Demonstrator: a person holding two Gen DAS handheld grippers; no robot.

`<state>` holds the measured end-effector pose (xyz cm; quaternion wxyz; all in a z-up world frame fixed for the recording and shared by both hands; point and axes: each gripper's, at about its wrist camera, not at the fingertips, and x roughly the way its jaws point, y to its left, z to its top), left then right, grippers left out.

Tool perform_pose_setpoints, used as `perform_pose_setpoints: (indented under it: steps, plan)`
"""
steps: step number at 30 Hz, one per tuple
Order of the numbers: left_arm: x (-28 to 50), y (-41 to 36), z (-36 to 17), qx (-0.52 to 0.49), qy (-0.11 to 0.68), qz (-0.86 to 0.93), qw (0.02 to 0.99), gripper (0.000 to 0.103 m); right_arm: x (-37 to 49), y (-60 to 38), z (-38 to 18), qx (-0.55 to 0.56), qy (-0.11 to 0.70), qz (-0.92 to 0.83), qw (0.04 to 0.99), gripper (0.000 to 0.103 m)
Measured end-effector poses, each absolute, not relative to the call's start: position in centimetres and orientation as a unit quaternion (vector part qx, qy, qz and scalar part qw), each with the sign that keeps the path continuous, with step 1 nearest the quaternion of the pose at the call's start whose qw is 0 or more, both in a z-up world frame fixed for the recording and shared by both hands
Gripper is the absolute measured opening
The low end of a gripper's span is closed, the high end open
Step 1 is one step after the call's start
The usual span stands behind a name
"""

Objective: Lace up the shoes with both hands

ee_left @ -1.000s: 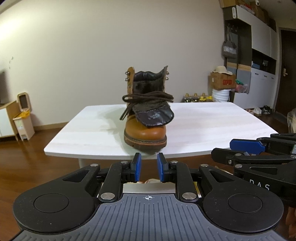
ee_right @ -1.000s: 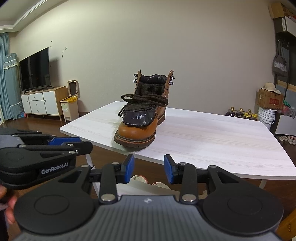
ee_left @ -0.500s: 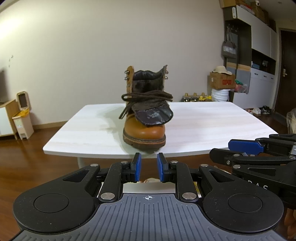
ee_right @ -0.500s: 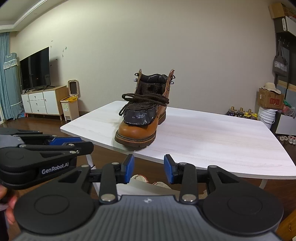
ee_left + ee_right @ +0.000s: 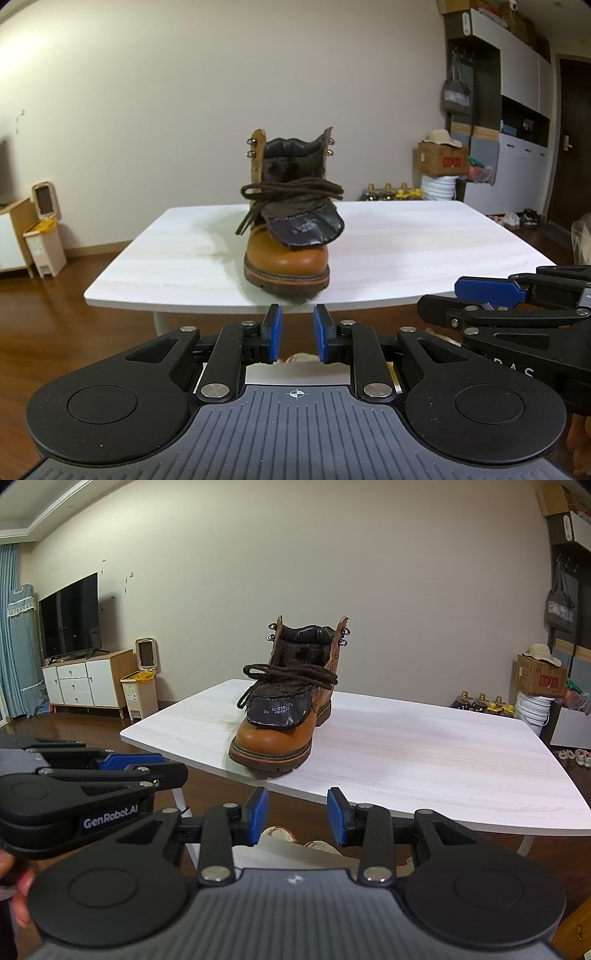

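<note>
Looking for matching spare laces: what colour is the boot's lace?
Dark brown lace on a tan boot; the right wrist view shows it best.

boots: 1 (image 5: pixel 288 236) | laces: 1 (image 5: pixel 291 190) | tables: 1 (image 5: pixel 424 251) | grippers: 2, left (image 5: pixel 297 334), right (image 5: pixel 297 818) | bins: 1 (image 5: pixel 142 686) | TVs: 1 (image 5: pixel 70 620) | boxes: 1 (image 5: pixel 537 675) | hats: 1 (image 5: pixel 543 653) | hanging bags: 1 (image 5: pixel 559 607)

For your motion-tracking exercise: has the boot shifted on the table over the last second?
No. The boot stands at the same spot by the table's near edge, toe at the rim.
</note>
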<state>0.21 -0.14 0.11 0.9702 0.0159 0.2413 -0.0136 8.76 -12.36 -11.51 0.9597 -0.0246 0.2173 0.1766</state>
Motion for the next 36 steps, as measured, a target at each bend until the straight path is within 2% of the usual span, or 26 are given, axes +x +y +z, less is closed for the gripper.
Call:
perform_pose_setpoints:
  steps: [36]
  plan:
    - [3.1,-0.6,0.3,0.032,0.260,-0.026,0.965,0.021,10.8,-13.7,-11.7,-0.009,0.235,0.165,0.958,0.039]
